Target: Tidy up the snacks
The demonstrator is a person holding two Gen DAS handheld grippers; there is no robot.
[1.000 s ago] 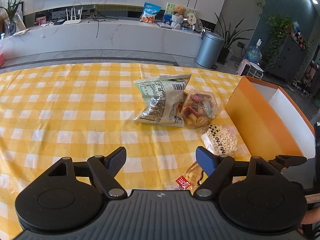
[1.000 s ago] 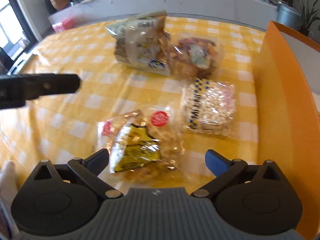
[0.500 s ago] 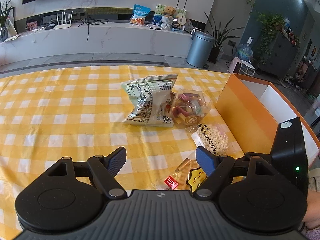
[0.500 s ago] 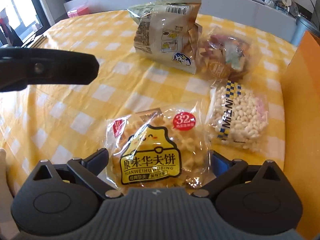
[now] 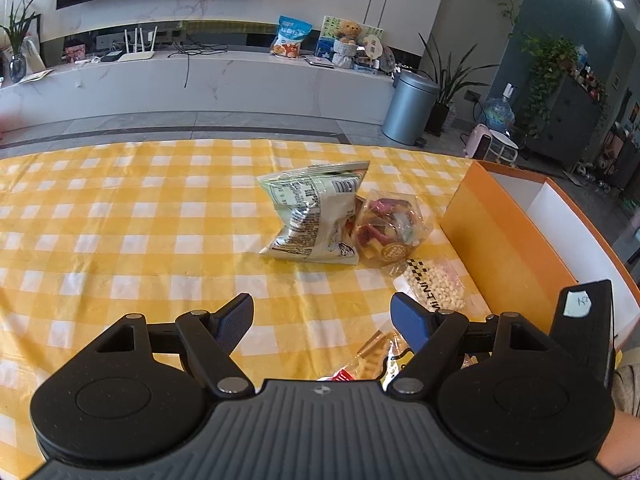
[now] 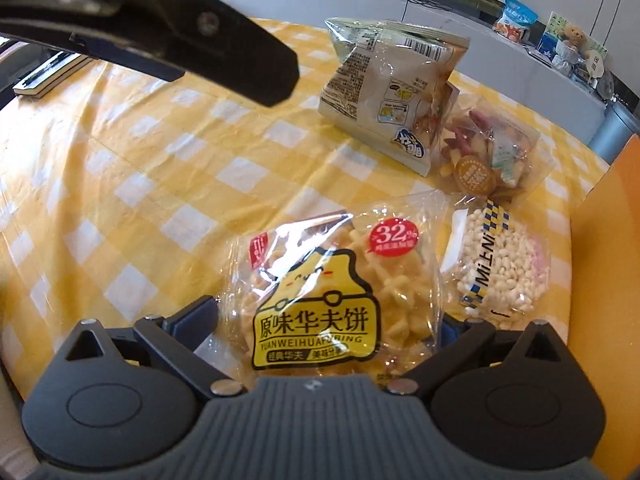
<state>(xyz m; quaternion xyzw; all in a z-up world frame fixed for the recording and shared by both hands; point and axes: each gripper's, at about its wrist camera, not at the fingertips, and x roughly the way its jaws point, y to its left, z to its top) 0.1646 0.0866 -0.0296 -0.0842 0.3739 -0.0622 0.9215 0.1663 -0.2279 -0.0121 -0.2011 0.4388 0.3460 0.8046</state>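
Observation:
A clear waffle packet (image 6: 320, 300) with a yellow label lies on the yellow checked cloth between the fingers of my right gripper (image 6: 326, 316), which is open around it. It also peeks out in the left wrist view (image 5: 376, 356). Beyond lie a puffed-rice packet (image 6: 500, 264), a mixed-snack bag (image 6: 488, 160) and a pale crisp bag (image 6: 384, 92). The orange box (image 5: 508, 248) stands at the right. My left gripper (image 5: 322, 316) is open and empty above the cloth, left of the right gripper.
The orange box wall (image 6: 608, 260) rises close to the right of the packets. The left gripper's body (image 6: 160, 32) hangs over the cloth at the upper left. The table's far edge faces a white TV bench (image 5: 200, 80).
My right gripper has moved forward and lower, so the waffle packet now sits between its fingers. My left gripper has drawn back and lifted a little.

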